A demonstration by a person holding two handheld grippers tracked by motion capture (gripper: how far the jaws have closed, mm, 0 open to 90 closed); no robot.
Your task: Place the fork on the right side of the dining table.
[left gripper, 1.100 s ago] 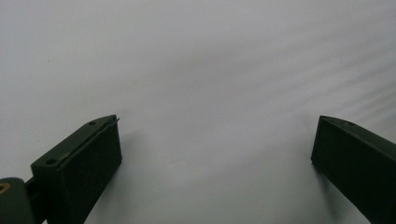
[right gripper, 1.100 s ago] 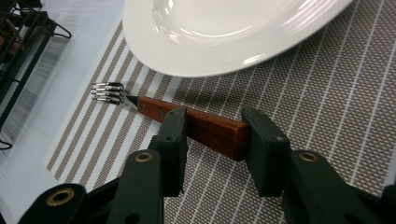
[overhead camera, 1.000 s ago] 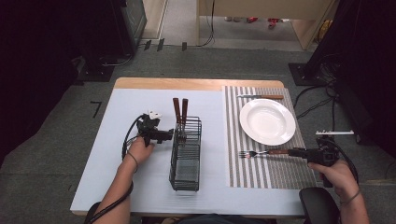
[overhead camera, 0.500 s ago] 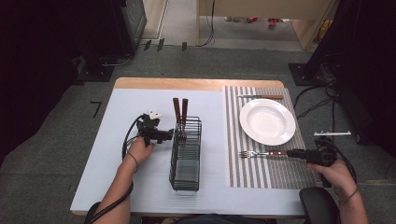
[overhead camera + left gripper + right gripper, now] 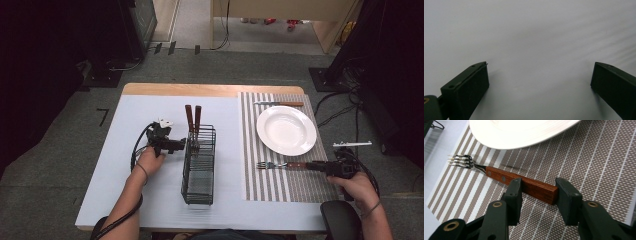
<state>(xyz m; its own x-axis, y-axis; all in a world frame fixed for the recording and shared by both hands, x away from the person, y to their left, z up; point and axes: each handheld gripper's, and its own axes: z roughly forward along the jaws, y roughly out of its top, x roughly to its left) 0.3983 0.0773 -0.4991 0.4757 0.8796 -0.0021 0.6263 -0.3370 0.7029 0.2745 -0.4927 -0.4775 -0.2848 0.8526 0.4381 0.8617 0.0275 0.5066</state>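
This looks like a lab or recording room staged as a dining spot, not a home. The table [image 5: 150,210] is a plain wooden board under a pale sheet, standing on grey carpet tile. Beyond the table's far edge, cables [image 5: 225,30] run across the floor toward light wooden furniture. To the table's left stands dark equipment [image 5: 135,25] with wires at its foot; to its right, more black gear and looped cords [image 5: 350,85]. A "7" mark [image 5: 103,117] sits on the floor just left of the table.
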